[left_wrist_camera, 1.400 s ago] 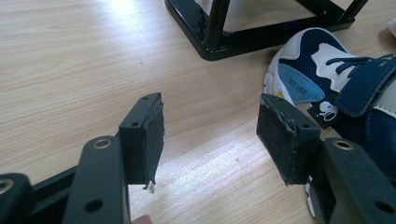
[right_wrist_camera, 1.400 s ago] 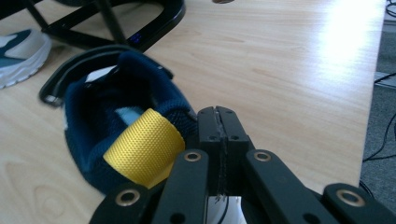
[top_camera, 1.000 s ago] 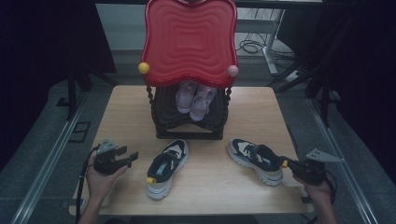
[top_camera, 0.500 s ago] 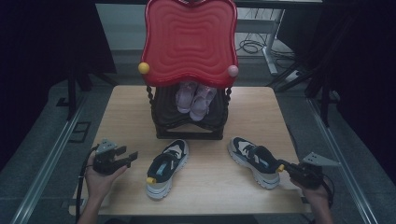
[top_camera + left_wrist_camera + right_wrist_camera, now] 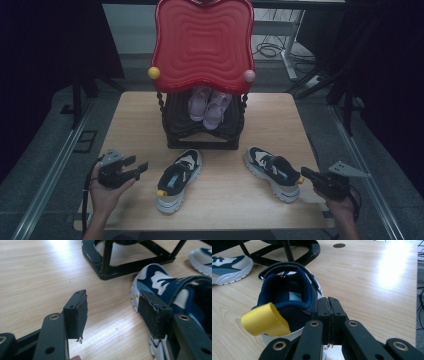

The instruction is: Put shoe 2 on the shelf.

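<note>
My left gripper (image 5: pixel 141 168): jaws wide, empty, beside left shoe (image 5: pixel 178 179) | right gripper (image 5: pixel 306 174): jaws closed, empty, at right shoe (image 5: pixel 273 172) heel; I'd open before gripping collar

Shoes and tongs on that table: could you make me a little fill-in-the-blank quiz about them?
1. The left tongs are ____, with bare table between them.
2. The right tongs are ____, behind the heel of the right sneaker.
3. That sneaker's heel loop is coloured ____.
4. The pink shoes sit under the ____ chair seat.

Missing words: open; shut; yellow; red
</note>
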`<state>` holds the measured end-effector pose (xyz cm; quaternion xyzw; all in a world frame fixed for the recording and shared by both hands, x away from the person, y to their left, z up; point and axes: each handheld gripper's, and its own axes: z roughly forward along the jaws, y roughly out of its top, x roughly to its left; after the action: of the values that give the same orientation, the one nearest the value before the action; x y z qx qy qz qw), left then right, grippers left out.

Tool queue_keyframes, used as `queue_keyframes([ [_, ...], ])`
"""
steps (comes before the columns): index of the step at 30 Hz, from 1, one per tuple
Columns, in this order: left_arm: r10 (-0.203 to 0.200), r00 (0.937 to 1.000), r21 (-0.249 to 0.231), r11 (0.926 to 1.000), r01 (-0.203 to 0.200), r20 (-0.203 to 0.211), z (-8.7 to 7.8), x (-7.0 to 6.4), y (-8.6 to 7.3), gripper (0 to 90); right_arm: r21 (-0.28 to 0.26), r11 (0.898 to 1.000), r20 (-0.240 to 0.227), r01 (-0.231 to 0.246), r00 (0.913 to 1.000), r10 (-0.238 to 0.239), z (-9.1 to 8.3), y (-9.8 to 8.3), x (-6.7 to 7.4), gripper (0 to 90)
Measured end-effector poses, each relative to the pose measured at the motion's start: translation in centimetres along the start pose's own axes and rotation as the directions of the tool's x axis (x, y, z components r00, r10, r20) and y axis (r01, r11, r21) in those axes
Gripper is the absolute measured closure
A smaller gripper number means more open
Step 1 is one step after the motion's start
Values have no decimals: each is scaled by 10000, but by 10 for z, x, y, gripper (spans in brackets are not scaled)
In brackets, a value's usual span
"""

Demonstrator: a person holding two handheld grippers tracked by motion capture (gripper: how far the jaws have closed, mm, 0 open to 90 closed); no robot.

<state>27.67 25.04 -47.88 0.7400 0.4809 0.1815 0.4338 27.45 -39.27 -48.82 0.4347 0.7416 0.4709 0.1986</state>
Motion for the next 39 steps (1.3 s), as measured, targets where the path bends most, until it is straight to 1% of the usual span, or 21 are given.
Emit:
queue_keyframes([
  [2,-20,9998,-68,10000,22,186,-2,-2,3,412,-75,10000,49,34,10000,-34,-1,1,-1,863],
  [3,19,9994,-78,10000,-17,355,-4,-5,5,412,-91,10000,57,22,10000,-22,-1,2,-1,857],
  [5,98,9988,-13,10000,-98,470,-6,-9,6,411,-77,10000,105,-2,9999,3,-2,5,-1,854],
  [9,228,9966,163,9996,-242,796,-8,-16,10,413,-151,9999,-34,-22,10000,22,-3,14,0,813],
  [12,360,9944,294,9988,-391,992,-8,-20,16,411,-109,9997,-138,202,9997,-204,-3,25,4,779],
  [15,555,9918,437,9972,-609,1150,-7,-27,23,408,75,9992,-297,380,9988,-378,-3,35,7,738],
  [18,633,9898,635,9954,-718,1273,-4,-31,27,395,349,9983,-468,475,9979,-458,0,44,9,682],
  [24,618,9874,1063,9913,-777,1453,3,-37,30,389,724,9944,-650,775,9952,-728,9,55,13,614],
  [28,716,9846,1357,9863,-937,1596,6,-41,31,389,938,9919,-755,859,9940,-790,14,60,13,606],
  [30,802,9832,1542,9824,-1059,1641,9,-43,32,389,1038,9902,-769,940,9933,-862,16,62,14,605],
  [32,801,9833,1729,9789,-1084,1632,13,-45,32,389,1130,9885,-810,1009,9925,-921,18,64,15,604],
  [35,899,9816,2024,9715,-1237,1685,21,-49,32,394,1313,9852,-933,1105,9907,-987,23,66,16,604],
  [37,915,9814,2048,9707,-1257,1689,22,-50,32,395,1436,9830,-994,1148,9899,-1011,26,67,16,604],
  [38,1019,9807,2189,9660,-1375,1667,27,-53,33,397,1532,9810,-1050,1189,9891,-1035,29,68,15,604],
  [39,1037,9806,2238,9645,-1400,1664,29,-54,34,398,1612,9798,-1074,1186,9890,-1020,30,68,15,605],
])
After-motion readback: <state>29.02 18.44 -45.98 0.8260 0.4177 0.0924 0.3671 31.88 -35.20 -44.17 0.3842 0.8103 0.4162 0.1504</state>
